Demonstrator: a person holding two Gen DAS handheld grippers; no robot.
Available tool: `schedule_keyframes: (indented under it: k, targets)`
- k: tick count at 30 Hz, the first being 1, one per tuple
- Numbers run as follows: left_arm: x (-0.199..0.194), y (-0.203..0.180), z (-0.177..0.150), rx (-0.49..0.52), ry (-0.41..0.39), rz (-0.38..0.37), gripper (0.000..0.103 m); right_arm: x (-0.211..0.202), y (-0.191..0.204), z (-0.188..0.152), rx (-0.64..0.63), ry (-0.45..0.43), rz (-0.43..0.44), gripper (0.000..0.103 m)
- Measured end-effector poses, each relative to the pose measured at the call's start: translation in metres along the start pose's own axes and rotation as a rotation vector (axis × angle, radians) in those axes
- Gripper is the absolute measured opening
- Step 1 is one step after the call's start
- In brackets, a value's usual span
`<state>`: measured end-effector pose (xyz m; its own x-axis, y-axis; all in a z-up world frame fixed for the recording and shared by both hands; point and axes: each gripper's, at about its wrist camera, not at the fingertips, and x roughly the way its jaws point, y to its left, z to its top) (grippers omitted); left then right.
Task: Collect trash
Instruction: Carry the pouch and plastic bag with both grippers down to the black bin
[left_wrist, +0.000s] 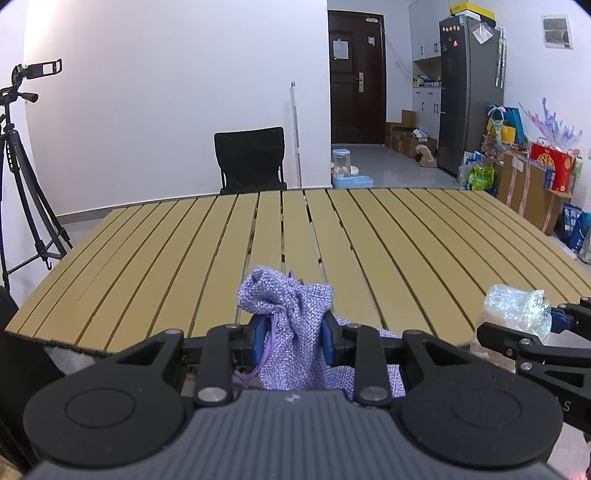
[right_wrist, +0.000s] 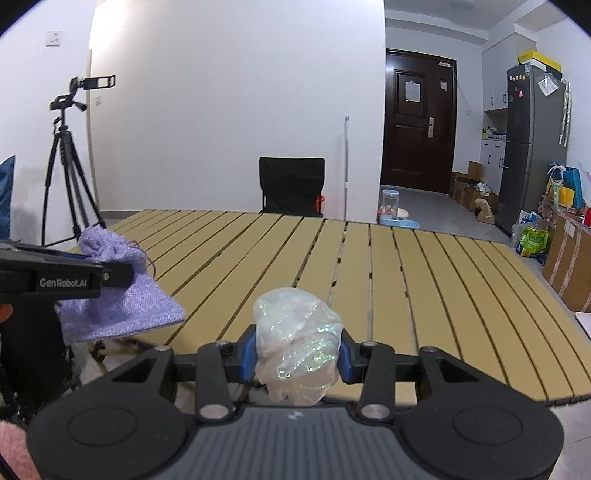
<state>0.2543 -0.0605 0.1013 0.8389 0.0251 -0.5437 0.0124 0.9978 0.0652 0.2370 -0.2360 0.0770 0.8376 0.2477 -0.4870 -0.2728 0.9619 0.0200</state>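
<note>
Left hand-held gripper (left_wrist: 294, 341) clenches a purple drawstring pouch (left_wrist: 286, 314) — right hand-held gripper (right_wrist: 296, 356) grasps crumpled iridescent plastic wrap (right_wrist: 297, 332), near the slatted tabletop (left_wrist: 369, 236) edge.

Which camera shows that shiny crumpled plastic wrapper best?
The right wrist view: the plastic wrapper sits centred, clamped in the right gripper. The left wrist view shows only part of it, at its right edge.

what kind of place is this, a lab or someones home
Most likely a lived-in home, set up for recording: a fridge by kitchen cabinets, a pet feeder on the floor near the door, and a camera tripod beside the slatted table.
</note>
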Motion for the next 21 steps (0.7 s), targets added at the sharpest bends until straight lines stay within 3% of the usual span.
schedule_keyframes:
  k: [6, 21]
  targets:
    - [-0.015, 0.002, -0.034, 0.018, 0.022, -0.019, 0.029, -0.009, 0.01, -0.024, 0.006, 0.032, 0.013, 0.041]
    - [-0.008, 0.006, -0.126, 0.064, 0.177, -0.029, 0.029, 0.012, 0.029, -0.107, 0.041, 0.2, 0.034, 0.041]
